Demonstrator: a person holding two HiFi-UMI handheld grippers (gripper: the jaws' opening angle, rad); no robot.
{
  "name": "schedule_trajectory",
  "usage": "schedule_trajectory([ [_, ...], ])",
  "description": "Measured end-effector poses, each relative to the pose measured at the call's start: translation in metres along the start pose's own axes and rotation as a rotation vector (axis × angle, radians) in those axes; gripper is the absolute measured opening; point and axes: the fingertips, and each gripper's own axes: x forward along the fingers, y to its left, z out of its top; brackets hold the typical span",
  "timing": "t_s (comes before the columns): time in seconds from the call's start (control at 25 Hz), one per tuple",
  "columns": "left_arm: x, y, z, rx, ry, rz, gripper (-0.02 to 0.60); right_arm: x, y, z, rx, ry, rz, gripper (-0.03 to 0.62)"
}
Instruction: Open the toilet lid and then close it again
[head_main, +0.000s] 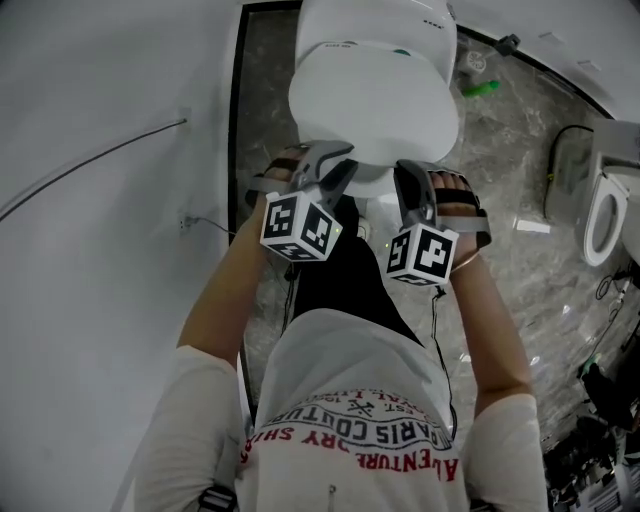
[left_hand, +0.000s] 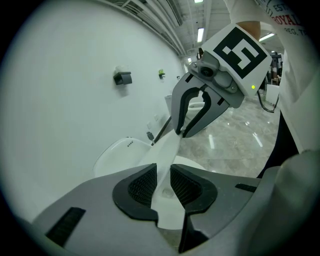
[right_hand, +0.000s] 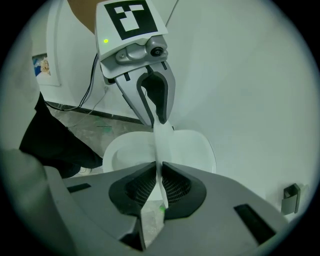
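Observation:
A white toilet stands at the top of the head view, with its lid (head_main: 375, 95) tilted over the bowl. Both grippers are at the lid's front rim. My left gripper (head_main: 335, 165) (left_hand: 162, 185) has the rim (left_hand: 167, 150) between its pads, with a little room beside it, so it is open. My right gripper (head_main: 410, 180) (right_hand: 159, 187) is shut on the thin rim (right_hand: 161, 145), pads tight against both faces. Each gripper view shows the other gripper farther along the same rim. The seat and bowl (right_hand: 192, 150) show white below the lid.
The tank (head_main: 375, 20) sits behind the lid. A white wall runs down the left with a thin cable (head_main: 100, 160). A second toilet (head_main: 605, 215) stands at the right edge, and a green object (head_main: 480, 88) lies on the marble floor. The person's torso fills the bottom.

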Motion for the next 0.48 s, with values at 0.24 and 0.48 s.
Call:
schedule_trajectory([
  [0.24, 0.007, -0.039, -0.039, 0.004, 0.030, -0.030, 0.094, 0.020, 0.051, 0.001, -0.002, 0.016, 0.051, 0.034],
  [0.48, 0.021, -0.075, -0.069, 0.045, 0.075, -0.058, 0.100, 0.040, 0.095, -0.007, -0.008, 0.024, 0.128, 0.035],
])
